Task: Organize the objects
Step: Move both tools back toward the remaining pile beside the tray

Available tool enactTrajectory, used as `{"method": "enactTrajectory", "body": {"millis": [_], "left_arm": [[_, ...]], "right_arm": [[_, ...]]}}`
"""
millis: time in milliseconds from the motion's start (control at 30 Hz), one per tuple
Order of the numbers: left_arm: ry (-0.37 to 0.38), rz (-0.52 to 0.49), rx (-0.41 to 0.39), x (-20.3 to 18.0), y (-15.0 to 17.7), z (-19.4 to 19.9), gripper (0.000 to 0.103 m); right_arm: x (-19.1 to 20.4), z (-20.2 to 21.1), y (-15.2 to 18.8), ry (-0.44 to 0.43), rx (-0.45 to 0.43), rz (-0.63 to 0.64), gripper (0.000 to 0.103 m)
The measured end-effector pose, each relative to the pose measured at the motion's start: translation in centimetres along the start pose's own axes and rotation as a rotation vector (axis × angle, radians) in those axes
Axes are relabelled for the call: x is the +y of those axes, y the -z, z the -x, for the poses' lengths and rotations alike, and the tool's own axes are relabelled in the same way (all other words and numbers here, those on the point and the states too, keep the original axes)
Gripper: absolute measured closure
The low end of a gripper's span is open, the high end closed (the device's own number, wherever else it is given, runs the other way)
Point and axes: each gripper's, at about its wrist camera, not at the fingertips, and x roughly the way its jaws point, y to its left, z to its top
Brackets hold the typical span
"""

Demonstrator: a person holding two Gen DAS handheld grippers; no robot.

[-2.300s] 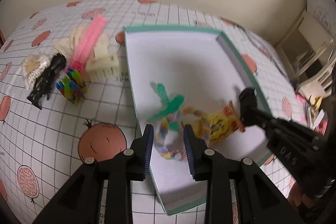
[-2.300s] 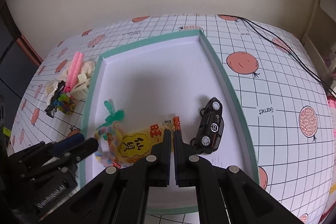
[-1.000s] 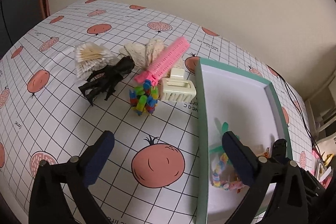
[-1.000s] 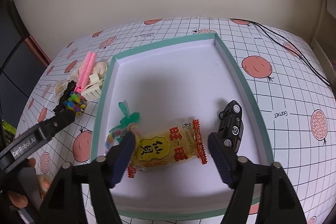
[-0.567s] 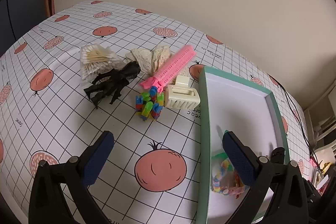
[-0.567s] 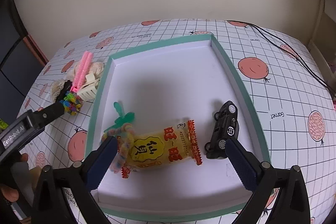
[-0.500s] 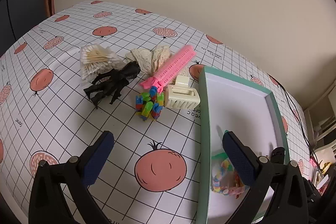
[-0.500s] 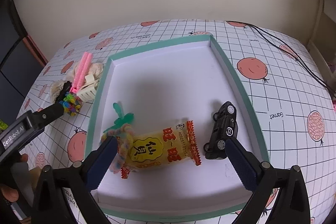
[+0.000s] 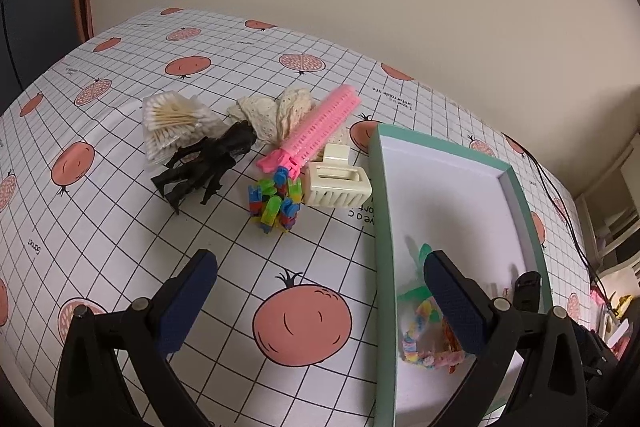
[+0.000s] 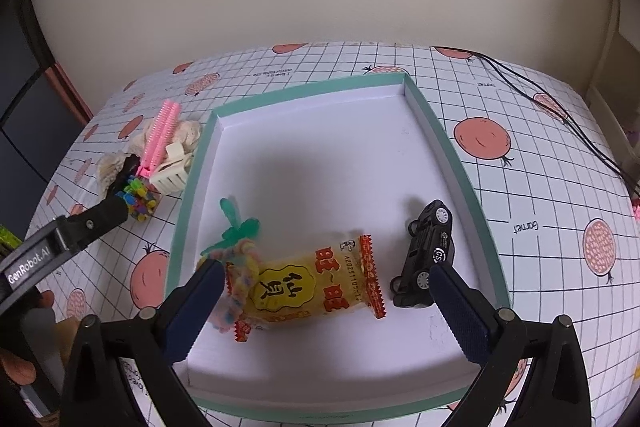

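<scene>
A green-rimmed white tray (image 10: 448, 155) (image 9: 380, 211) holds a yellow snack packet (image 10: 312, 283), a pastel braided rope toy with a green tag (image 10: 236, 251) (image 9: 420, 323) and a black toy car (image 10: 428, 251). Left of the tray lie a colourful block cluster (image 9: 276, 199), a cream hair claw (image 9: 338, 183), a pink comb (image 9: 316, 127), a black figure (image 9: 204, 163), lace cloth (image 9: 280, 111) and a cotton swab pack (image 9: 172, 123). My left gripper (image 9: 320, 291) hangs open above the tablecloth near the tray's left rim. My right gripper (image 10: 324, 303) is open above the snack packet.
The table wears a grid cloth with red fruit prints (image 9: 304, 323). Black cables (image 10: 560, 107) run across the right side. A beige wall stands behind. A hand (image 10: 24, 355) holds the left gripper's handle. Shelves and clutter (image 9: 616, 235) sit at the far right.
Both grippers, shut 2.3 s ago inside the tray, have opened and pulled back. The left one swung left toward the loose items. Little has moved in the last half second.
</scene>
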Motion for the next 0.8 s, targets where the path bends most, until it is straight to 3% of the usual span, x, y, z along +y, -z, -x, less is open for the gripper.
{"method": "enactTrajectory", "body": {"millis": [500,800], "left_arm": [[-0.015,0.020,-0.006,1.9,-0.6,0.1,0.000],[0.002,0.103,-0.005,4.1,-1.5,0.6,0.000]], "right_arm": [[0.8,0.5,-0.5,0.015,-0.006,-0.012,0.000],[2.1,1.3,-1.6,0.031,-0.040,-0.014,0.004]]}}
